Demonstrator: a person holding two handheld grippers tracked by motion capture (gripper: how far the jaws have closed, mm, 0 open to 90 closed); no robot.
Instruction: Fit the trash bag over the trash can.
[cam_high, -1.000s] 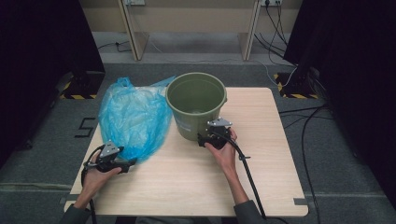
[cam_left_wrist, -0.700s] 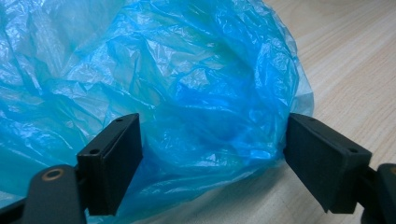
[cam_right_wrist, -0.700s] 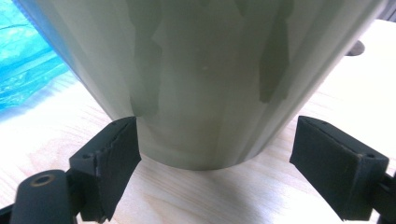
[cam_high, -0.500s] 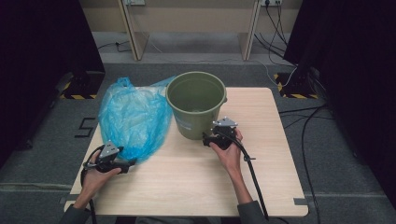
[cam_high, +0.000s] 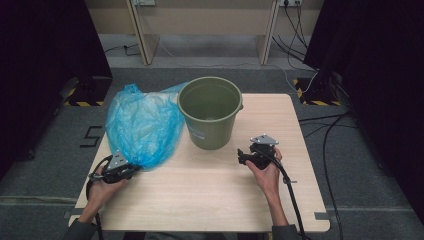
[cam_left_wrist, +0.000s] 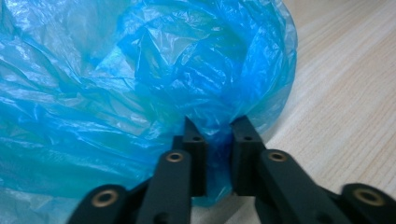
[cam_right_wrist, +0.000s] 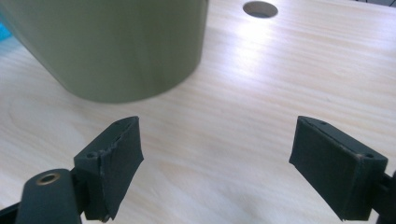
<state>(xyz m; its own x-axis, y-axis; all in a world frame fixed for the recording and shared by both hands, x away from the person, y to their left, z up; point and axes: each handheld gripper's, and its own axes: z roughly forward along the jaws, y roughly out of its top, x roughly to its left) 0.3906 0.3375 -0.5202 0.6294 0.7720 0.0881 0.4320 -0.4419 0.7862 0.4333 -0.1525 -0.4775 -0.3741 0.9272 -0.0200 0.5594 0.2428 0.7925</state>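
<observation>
Pale wood bench (cam_high: 210, 195), green bucket (cam_high: 210, 112) upright mid-bench. Left gripper (cam_left_wrist: 215, 133) just clamped onto near edge of blue bag (cam_high: 142, 125) lying beside bucket. Right gripper (cam_right_wrist: 217, 158) wide open, empty, near bucket's base. Best lifted slowly, film gathered, before feeding over rim.

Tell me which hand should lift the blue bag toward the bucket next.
Left. The left gripper is already pinching the blue bag beside the bucket; the right gripper stands open over bare table.

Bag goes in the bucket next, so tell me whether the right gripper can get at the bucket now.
Probably yes: the right gripper, jaws open, sits beside the green bucket with bare table between them.
</observation>
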